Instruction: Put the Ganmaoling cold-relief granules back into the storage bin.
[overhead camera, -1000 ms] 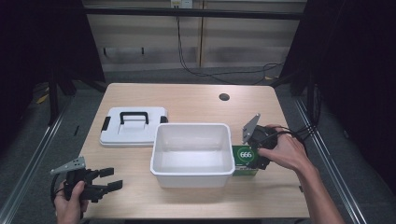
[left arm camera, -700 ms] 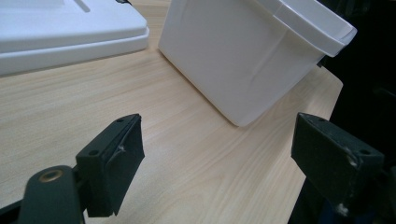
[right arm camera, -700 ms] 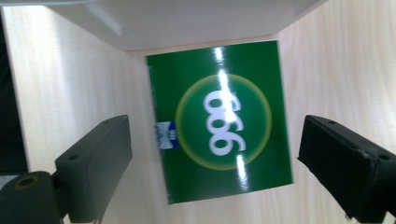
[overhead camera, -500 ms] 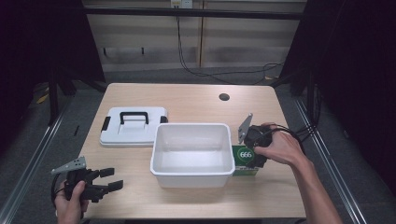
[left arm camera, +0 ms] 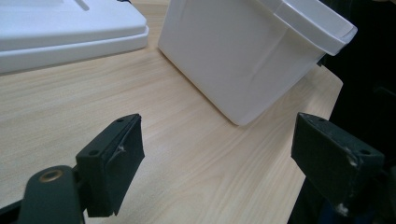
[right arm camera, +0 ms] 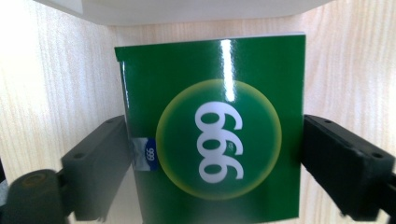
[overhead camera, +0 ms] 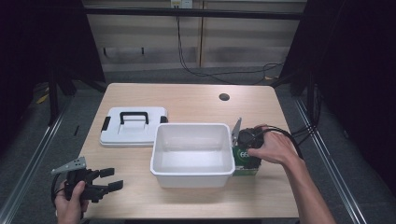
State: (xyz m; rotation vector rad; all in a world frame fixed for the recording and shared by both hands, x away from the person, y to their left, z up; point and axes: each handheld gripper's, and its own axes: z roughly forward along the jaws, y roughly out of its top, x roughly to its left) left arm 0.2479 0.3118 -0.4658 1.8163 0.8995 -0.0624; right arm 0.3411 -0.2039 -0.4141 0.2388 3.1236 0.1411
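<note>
On the pale wooden surface (overhead camera: 187, 100), the right gripper (right arm camera: 215, 154) clamps a glossy green "666" box (right arm camera: 212, 126) beside the white plastic tub (overhead camera: 192, 151) — the left gripper (left arm camera: 217, 154) rests, jaws spread wide.

From above, my worktop (overhead camera: 187, 100) is evenly lit while the room around it falls to near black at 3 and 9 o'clock. Along my right tool (right arm camera: 212, 154), the green box (right arm camera: 212, 135) is glossy, with a white streak of glare at 12 o'clock, and the jaws blur at the bottom. Along my left tool (left arm camera: 219, 154), the white bin (left arm camera: 247, 51) is softly bright and slightly out of focus.
</note>
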